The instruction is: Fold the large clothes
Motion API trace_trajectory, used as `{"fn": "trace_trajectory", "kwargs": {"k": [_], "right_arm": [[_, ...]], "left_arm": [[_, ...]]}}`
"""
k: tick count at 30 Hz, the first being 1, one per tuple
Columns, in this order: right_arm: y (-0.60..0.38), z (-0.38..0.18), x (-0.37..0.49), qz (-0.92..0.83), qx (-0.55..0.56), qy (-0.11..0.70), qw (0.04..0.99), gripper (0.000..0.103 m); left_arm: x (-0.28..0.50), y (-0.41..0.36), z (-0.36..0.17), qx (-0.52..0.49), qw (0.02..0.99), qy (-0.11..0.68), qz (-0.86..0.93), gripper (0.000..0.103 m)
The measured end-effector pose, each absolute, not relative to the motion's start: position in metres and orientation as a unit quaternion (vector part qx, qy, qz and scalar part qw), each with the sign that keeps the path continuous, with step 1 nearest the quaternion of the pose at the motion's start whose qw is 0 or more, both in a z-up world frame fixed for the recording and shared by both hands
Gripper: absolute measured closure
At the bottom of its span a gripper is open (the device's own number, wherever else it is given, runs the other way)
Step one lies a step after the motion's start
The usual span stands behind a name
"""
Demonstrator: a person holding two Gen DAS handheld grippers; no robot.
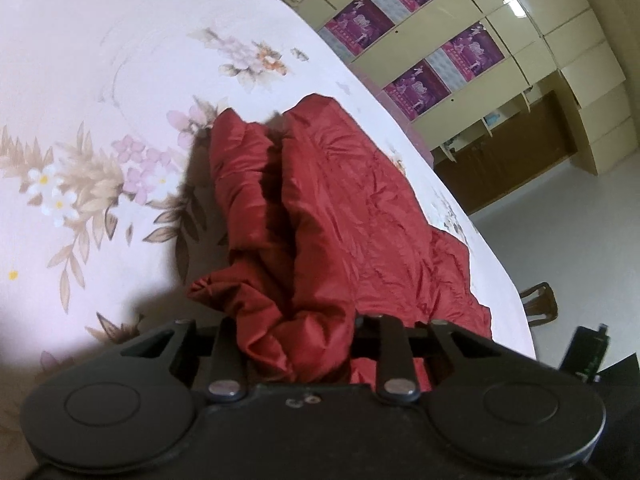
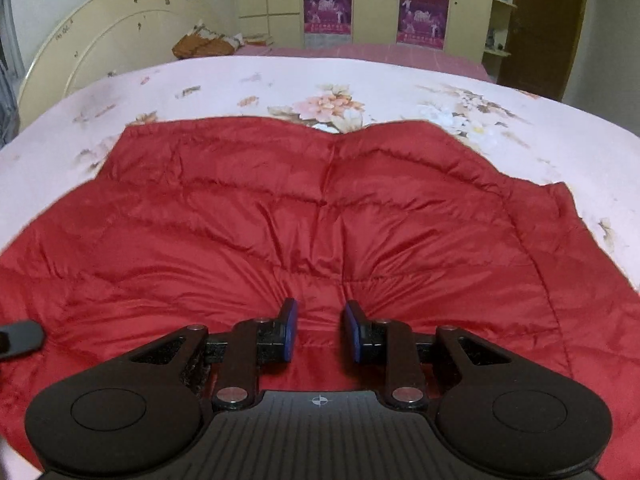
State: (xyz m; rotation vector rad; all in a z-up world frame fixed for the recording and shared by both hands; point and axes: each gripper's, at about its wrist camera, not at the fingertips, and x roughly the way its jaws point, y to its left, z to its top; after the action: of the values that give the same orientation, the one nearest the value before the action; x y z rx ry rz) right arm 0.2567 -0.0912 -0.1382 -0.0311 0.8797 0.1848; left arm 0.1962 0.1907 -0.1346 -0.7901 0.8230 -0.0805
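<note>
Red padded jacket [image 2: 312,216] spread flat on the flowered bed [image 2: 240,80]. Left tool [image 1: 296,344] pinching a bunched fold, the rest trailing away ahead. Right tool [image 2: 319,330] narrowed on a raised ridge of fabric, body stretching forward.

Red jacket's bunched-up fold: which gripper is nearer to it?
Left. The left gripper is clamped on the bunched fold itself. The right gripper pinches the flat quilted middle of the red jacket, away from that fold.
</note>
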Motion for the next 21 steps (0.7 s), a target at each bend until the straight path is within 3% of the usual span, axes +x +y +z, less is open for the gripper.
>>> {"fn": "trace_trajectory", "kwargs": {"k": [16,21], "right_arm": [[-0.11,-0.14,0.27,0.165,-0.02,0.439,0.883,0.076],[-0.134,-0.125,0.269,0.176,0.023,0.435,0.883,0.076]], "left_arm": [[0.2,0.128,-0.068,-0.294,0.895,0.332,-0.037,0.08],[0.205,0.095,-0.049,-0.26,0.909,0.32,-0.058,0.079]]}}
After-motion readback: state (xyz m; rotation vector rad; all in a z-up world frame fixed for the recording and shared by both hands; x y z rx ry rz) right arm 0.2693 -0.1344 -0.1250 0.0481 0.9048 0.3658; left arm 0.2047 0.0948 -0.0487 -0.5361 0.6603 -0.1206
